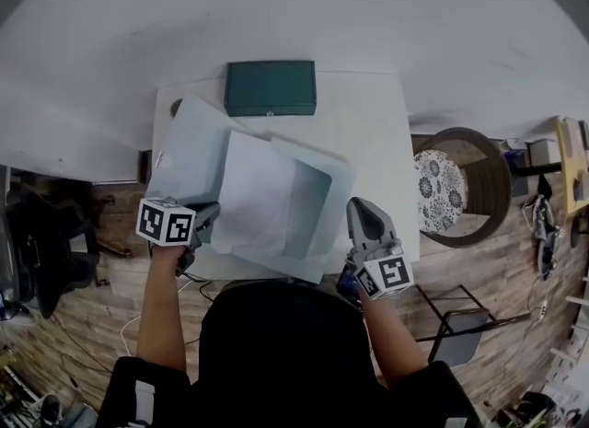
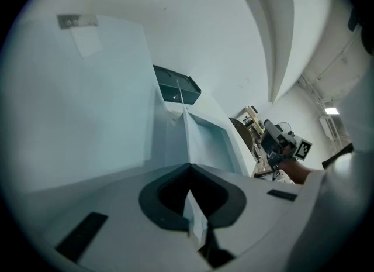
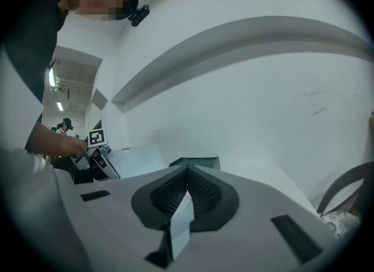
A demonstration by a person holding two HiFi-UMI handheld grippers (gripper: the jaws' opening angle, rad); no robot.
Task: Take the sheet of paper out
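A pale blue folder [image 1: 317, 198] lies open on the white table [image 1: 368, 122], its flap [image 1: 189, 155] spread to the left. A white sheet of paper [image 1: 258, 196] rests slanted across the folder. My left gripper [image 1: 210, 224] is shut on the sheet's near left corner, and the thin sheet edge [image 2: 188, 203] shows between its closed jaws [image 2: 190, 192]. Over on the other side, my right gripper [image 1: 359, 205] is shut on the folder's right edge, with a pale blue strip [image 3: 178, 218] pinched between its pads [image 3: 186, 198].
A dark green box [image 1: 271, 87] sits at the table's far edge, behind the folder. A round chair with a patterned cushion [image 1: 456, 187] stands right of the table. A black folding frame [image 1: 451, 325] is on the wooden floor near my right arm.
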